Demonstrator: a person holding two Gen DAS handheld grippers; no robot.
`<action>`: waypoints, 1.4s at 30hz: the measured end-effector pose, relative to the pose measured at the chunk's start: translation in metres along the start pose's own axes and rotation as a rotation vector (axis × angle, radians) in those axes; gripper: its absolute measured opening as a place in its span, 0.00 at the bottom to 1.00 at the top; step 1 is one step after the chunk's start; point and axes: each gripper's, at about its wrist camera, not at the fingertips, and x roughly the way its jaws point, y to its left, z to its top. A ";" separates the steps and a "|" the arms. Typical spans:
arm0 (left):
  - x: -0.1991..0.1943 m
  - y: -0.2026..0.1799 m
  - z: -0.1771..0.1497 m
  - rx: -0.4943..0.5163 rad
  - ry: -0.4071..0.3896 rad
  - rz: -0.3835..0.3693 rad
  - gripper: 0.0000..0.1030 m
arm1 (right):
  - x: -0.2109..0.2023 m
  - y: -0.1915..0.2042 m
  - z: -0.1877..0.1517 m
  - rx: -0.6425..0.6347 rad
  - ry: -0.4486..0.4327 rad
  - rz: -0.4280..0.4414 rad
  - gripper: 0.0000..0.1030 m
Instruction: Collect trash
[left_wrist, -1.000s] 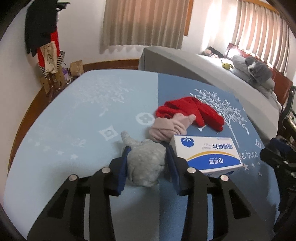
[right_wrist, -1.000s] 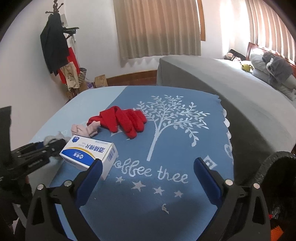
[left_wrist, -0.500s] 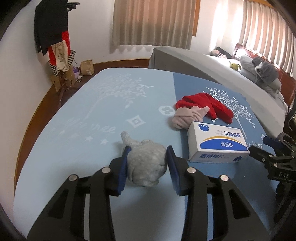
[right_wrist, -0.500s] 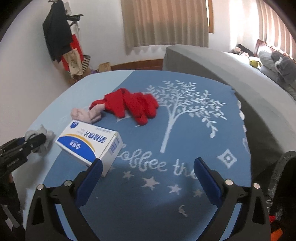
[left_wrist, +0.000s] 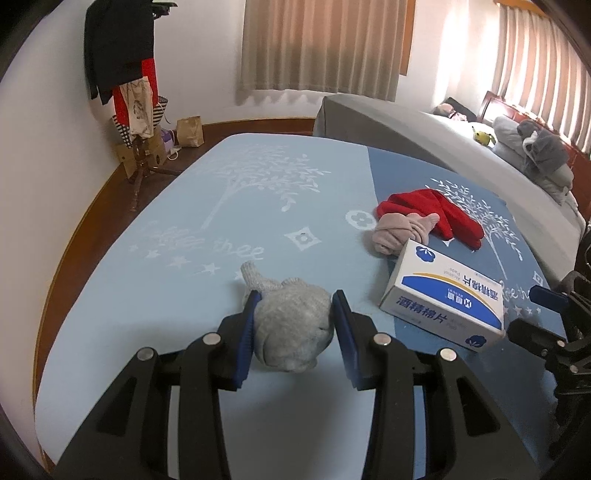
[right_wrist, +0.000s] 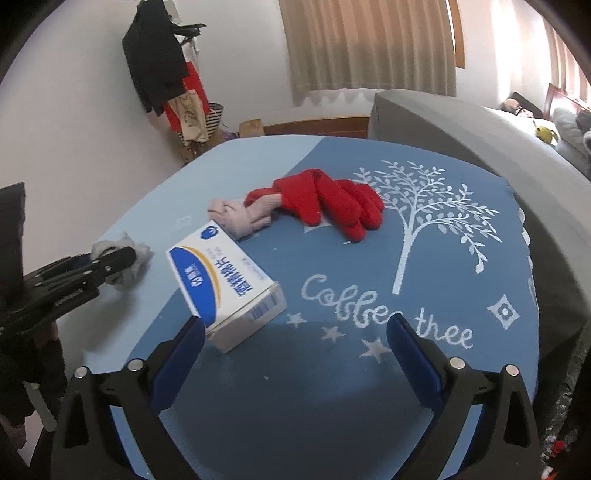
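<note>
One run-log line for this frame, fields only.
left tongs: shut on grey cloth wad | right tongs: open, empty, near white-blue box | red gloves, pink cloth: on bed

A blue bedspread printed with white trees and stars stretches ahead of the fingers. Beyond the fingertips, a coat rack hung with dark and red clothing stands far left, beige curtains cover the window straight ahead, and a grey-covered bed lies far right.
</note>
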 end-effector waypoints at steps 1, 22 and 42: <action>-0.001 0.000 -0.001 -0.001 -0.001 0.002 0.37 | -0.002 0.000 0.000 0.000 -0.003 0.005 0.94; -0.004 0.015 -0.002 -0.034 0.007 0.006 0.37 | 0.030 0.023 0.015 -0.059 0.035 0.080 0.82; -0.005 -0.007 -0.004 -0.009 0.004 -0.035 0.38 | -0.003 -0.014 -0.021 0.123 0.049 -0.058 0.66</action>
